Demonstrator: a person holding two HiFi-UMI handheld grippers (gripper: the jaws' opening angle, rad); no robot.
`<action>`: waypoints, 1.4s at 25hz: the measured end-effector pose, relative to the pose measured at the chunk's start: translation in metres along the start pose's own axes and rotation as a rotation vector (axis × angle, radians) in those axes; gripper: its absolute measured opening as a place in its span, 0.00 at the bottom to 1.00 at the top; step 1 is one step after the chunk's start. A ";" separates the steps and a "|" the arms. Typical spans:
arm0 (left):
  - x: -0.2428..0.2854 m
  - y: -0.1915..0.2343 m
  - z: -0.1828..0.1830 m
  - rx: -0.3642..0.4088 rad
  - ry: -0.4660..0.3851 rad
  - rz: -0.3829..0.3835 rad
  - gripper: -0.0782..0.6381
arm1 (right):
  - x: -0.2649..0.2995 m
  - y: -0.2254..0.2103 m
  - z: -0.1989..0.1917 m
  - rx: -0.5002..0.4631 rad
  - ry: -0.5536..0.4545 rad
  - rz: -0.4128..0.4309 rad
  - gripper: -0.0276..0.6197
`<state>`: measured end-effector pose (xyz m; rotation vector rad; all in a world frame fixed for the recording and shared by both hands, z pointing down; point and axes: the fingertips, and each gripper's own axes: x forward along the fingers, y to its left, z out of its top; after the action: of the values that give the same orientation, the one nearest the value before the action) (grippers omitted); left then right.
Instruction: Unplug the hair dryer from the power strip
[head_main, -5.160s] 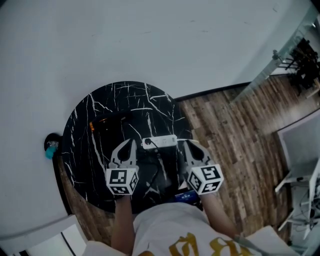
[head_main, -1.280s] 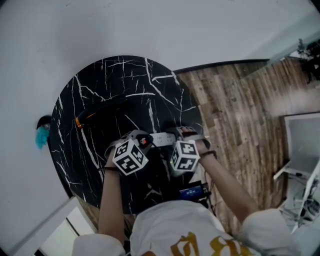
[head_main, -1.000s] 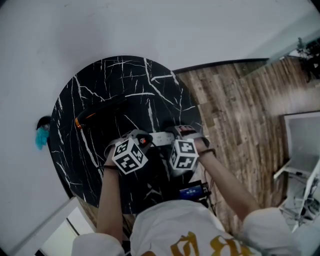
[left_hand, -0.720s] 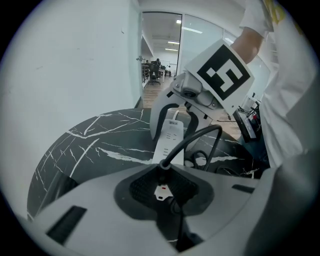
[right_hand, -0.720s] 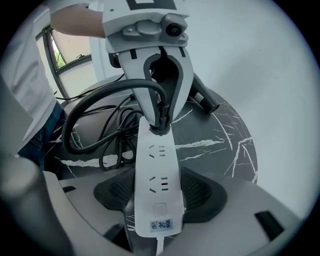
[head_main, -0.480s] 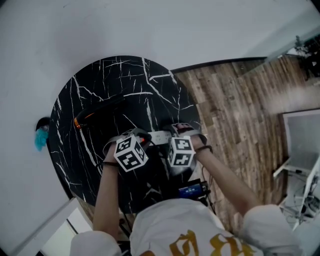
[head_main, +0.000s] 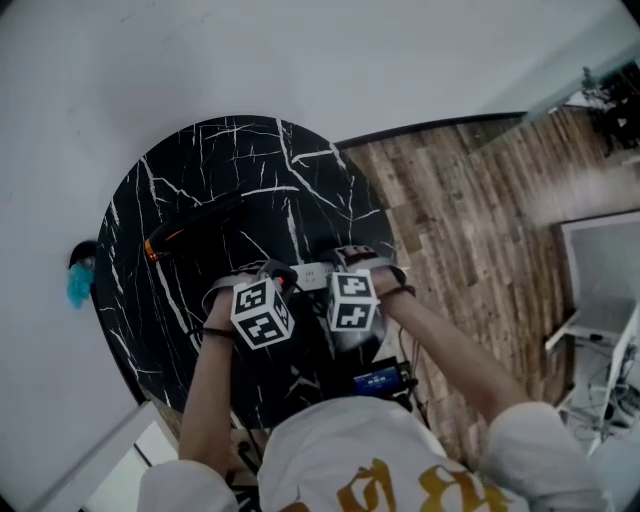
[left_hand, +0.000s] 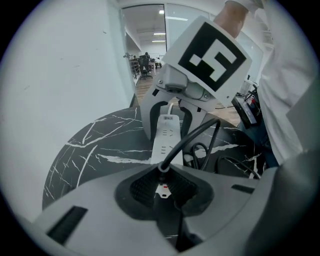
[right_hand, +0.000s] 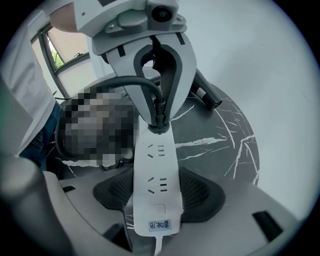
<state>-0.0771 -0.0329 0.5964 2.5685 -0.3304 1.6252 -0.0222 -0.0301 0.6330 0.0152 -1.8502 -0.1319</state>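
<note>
Round black marble table (head_main: 200, 180) by white wall (head_main: 300, 60); wood-plank floor (head_main: 470, 220); teal object (head_main: 78, 287) left.

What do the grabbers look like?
The left gripper and right gripper are grey, with dark pads and a white cube of black square markers. Left jaws have just been closing on a plug, right jaws opening round a power strip. The shirt is white with gold print.

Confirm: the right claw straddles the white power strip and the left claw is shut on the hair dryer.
One error: the left claw, jaws just closing, is shut on the black plug, not the hair dryer; the left gripper view shows it. The right claw, jaws just opening, does straddle the white power strip.
</note>
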 end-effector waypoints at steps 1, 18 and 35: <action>0.000 0.000 -0.001 -0.014 0.008 -0.019 0.18 | 0.000 0.000 0.001 -0.011 0.001 -0.004 0.45; -0.001 -0.001 -0.001 -0.120 0.055 -0.189 0.18 | 0.001 0.001 -0.001 -0.014 0.060 -0.015 0.45; -0.002 -0.003 -0.003 -0.053 0.158 -0.117 0.18 | 0.001 0.000 0.002 0.011 0.099 -0.004 0.45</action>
<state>-0.0798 -0.0297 0.5957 2.3551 -0.2037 1.7384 -0.0247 -0.0298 0.6338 0.0325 -1.7516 -0.1222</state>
